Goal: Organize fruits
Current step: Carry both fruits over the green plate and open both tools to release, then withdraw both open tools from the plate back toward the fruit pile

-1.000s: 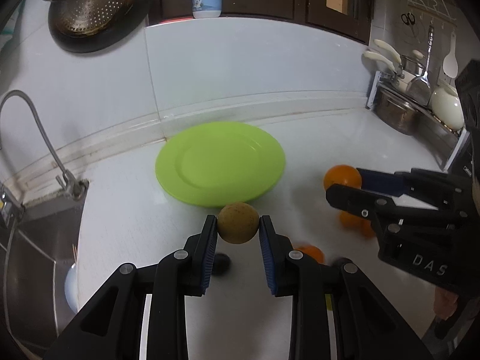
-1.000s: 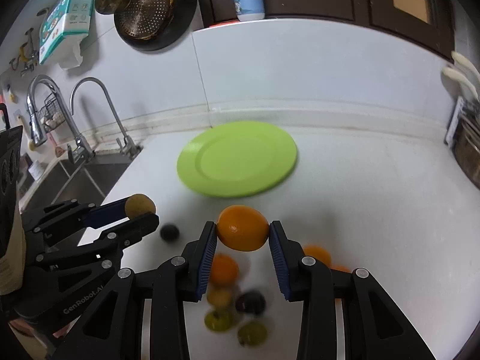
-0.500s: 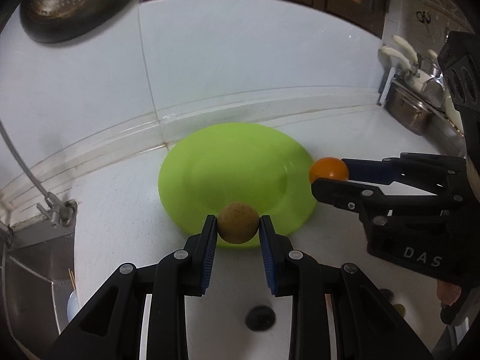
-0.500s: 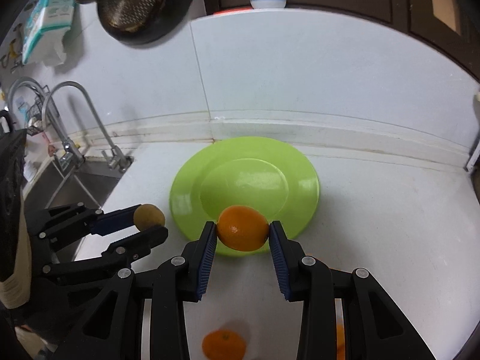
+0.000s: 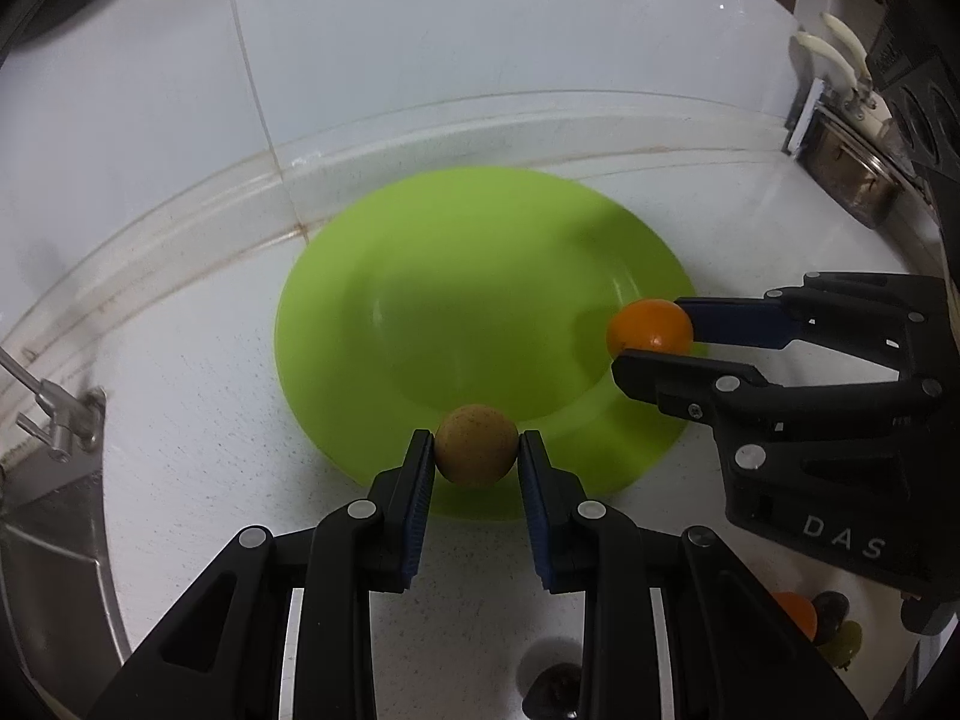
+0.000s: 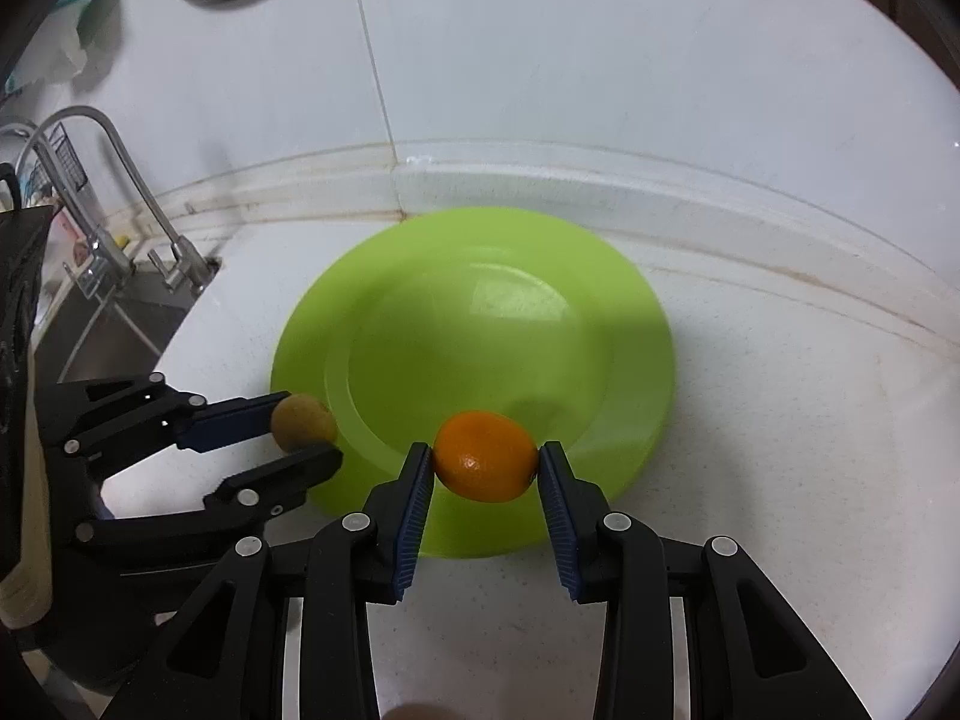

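A lime green plate (image 5: 456,276) lies on the white counter against the back wall; it also shows in the right wrist view (image 6: 480,306). My left gripper (image 5: 476,456) is shut on a small tan round fruit (image 5: 476,444) and holds it over the plate's near rim. My right gripper (image 6: 485,465) is shut on an orange (image 6: 485,463) over the plate's near rim. In the left wrist view the orange (image 5: 650,325) sits over the plate's right rim. In the right wrist view the tan fruit (image 6: 303,422) sits at the plate's left rim.
Loose fruits lie on the counter behind the grippers: a dark one (image 5: 555,687), an orange one (image 5: 798,612) and a yellow-green one (image 5: 843,639). A sink (image 6: 114,324) with taps (image 6: 129,180) is to the left. A dish rack (image 5: 852,162) stands at the right.
Both grippers have moved forward with their fruits, from above the loose pile to over the plate's near rim. The plate looks larger and closer. Both grips are unchanged.
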Action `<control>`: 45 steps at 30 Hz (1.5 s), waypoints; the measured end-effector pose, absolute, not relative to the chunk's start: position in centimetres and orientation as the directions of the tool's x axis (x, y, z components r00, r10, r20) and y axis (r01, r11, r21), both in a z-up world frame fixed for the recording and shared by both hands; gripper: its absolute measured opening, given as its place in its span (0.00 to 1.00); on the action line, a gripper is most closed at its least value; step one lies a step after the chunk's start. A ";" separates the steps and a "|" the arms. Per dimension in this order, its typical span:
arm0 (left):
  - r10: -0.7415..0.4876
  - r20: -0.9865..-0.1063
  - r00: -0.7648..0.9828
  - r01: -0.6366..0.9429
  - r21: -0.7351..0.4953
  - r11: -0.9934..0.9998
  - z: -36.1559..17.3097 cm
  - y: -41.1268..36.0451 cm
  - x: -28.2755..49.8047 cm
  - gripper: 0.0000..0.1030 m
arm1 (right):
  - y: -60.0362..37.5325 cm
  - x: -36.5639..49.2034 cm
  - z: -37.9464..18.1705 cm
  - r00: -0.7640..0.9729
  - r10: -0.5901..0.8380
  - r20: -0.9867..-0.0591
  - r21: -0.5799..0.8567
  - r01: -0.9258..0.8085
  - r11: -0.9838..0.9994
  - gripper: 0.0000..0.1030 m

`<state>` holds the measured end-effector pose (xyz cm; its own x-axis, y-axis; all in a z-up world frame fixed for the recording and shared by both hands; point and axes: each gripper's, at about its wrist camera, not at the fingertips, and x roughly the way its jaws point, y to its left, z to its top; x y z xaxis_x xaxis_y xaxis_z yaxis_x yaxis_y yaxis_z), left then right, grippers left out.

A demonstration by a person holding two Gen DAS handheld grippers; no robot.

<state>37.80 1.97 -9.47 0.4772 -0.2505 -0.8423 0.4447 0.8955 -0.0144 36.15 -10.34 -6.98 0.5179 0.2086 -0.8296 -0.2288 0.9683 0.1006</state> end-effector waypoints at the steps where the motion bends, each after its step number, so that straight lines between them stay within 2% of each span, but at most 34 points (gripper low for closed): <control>1: -0.247 -0.844 0.476 0.440 -0.014 0.898 -9.5 2.1 37.9 0.28 | -10.3 36.3 -7.2 0.513 0.211 -0.832 0.102 -0.233 0.967 0.36; 2: -0.244 -0.844 0.478 0.433 -0.015 0.901 -9.5 2.2 37.9 0.28 | -10.3 36.5 -7.4 0.509 0.212 -0.835 0.102 -0.236 0.967 0.36; 5: -0.243 -0.838 0.488 0.418 -0.020 0.908 -9.2 2.7 37.6 0.39 | -10.2 36.7 -7.6 0.513 0.200 -0.835 0.087 -0.235 0.968 0.36; 8: -0.234 -0.829 0.507 0.403 -0.012 0.915 -8.6 3.2 37.0 0.39 | -10.3 36.5 -7.3 0.522 0.191 -0.831 0.081 -0.226 0.971 0.41; 11: -0.236 -0.814 0.530 0.386 -0.016 0.922 -7.5 3.8 35.9 0.41 | -10.9 35.6 -6.5 0.544 0.193 -0.816 0.086 -0.215 0.973 0.41; 19: -0.255 -0.746 0.616 0.363 -0.018 0.931 -3.2 4.2 32.0 0.55 | -12.1 30.6 -2.2 0.655 0.181 -0.734 0.072 -0.190 0.979 0.41; 21: -0.265 -0.727 0.633 0.367 -0.019 0.930 -2.2 4.2 30.7 0.58 | -12.4 29.1 -1.1 0.683 0.180 -0.708 0.072 -0.184 0.980 0.48; 24: -0.285 -0.700 0.655 0.378 -0.023 0.926 -1.0 4.1 28.6 0.64 | -12.5 26.9 0.2 0.718 0.172 -0.675 0.058 -0.180 0.982 0.49; 28: -0.317 -0.675 0.666 0.391 -0.046 0.919 0.1 4.3 26.1 0.67 | -12.9 24.4 1.6 0.750 0.175 -0.638 0.070 -0.170 0.983 0.49; 30: -0.323 -0.663 0.675 0.395 -0.045 0.918 0.5 4.4 24.9 0.70 | -13.1 23.1 2.2 0.766 0.164 -0.622 0.060 -0.162 0.985 0.55; 36: -0.336 -0.632 0.699 0.413 -0.027 0.910 1.5 4.1 21.8 0.78 | -13.6 19.3 3.0 0.793 0.135 -0.594 0.033 -0.143 0.989 0.55; 45: -0.364 -0.593 0.718 0.462 0.015 0.887 1.7 3.3 18.3 0.82 | -14.3 15.3 3.3 0.826 0.100 -0.555 0.008 -0.114 0.993 0.59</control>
